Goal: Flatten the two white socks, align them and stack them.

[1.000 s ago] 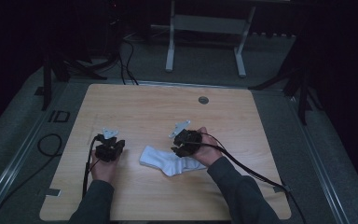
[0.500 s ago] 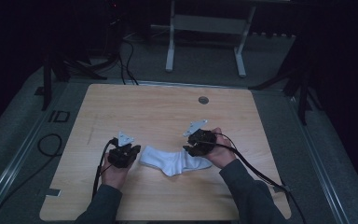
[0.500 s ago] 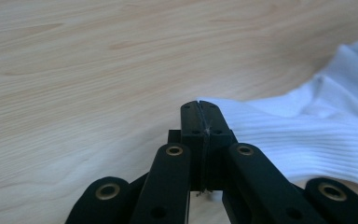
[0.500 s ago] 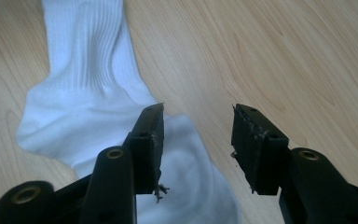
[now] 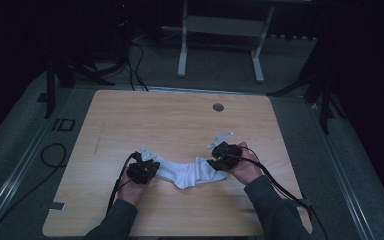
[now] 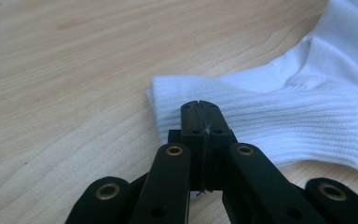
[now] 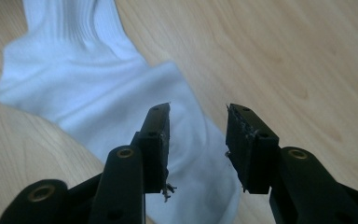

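sock pinned at one end, the other end not yet gripped

the left gripper [image 5: 147, 167] sits at about 7 o'clock on the wooden table [image 5: 180, 120], its jaws pressed together on the ribbed cuff edge of the white sock [image 5: 187, 172], as the left gripper view shows. the sock lies flat and bent between the two hands, near the table's 6 o'clock edge. at about 5 o'clock the right gripper [image 5: 215, 162] hovers over the toe end with its jaws apart; they have just been closing, with the sock's end below the gap and no cloth pinched. by my reading, one hold is made; the second grip and the straightening or folding remain.
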{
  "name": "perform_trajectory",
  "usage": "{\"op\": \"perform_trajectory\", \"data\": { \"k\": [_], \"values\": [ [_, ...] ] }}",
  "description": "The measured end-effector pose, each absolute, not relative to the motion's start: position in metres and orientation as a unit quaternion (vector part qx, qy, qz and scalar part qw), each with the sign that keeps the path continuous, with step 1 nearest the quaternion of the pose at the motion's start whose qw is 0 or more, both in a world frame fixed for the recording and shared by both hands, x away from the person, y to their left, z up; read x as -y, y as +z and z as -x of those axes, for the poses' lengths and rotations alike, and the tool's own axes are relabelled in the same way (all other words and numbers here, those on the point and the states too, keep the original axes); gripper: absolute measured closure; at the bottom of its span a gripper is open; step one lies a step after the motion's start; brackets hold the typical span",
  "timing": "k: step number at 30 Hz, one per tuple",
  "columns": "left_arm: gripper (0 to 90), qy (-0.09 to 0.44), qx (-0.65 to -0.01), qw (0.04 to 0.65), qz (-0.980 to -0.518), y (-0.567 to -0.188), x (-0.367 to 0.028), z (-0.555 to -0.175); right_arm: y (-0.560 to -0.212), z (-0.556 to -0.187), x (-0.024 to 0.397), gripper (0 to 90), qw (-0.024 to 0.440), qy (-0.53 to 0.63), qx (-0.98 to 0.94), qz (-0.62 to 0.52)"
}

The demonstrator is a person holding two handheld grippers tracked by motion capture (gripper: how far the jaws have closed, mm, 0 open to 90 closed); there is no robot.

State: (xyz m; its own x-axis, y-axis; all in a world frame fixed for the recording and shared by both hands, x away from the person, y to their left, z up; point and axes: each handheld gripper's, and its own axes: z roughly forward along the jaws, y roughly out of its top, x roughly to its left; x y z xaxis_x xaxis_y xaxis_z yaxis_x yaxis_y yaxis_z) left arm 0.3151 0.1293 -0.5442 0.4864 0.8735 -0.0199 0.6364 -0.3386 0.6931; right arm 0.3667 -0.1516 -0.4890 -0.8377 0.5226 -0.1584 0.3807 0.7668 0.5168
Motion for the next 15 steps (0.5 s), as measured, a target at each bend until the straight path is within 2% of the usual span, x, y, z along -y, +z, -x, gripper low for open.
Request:
{"op": "perform_trajectory", "data": {
  "k": [15],
  "values": [
    [90.0, 0.182, -0.464, 0.315, -0.808, -0.552, -0.121, -0.316, -0.527, -0.38, 0.155, 58.3, 0.095, 0.201, -0.934, -0.281]
  ]
}}
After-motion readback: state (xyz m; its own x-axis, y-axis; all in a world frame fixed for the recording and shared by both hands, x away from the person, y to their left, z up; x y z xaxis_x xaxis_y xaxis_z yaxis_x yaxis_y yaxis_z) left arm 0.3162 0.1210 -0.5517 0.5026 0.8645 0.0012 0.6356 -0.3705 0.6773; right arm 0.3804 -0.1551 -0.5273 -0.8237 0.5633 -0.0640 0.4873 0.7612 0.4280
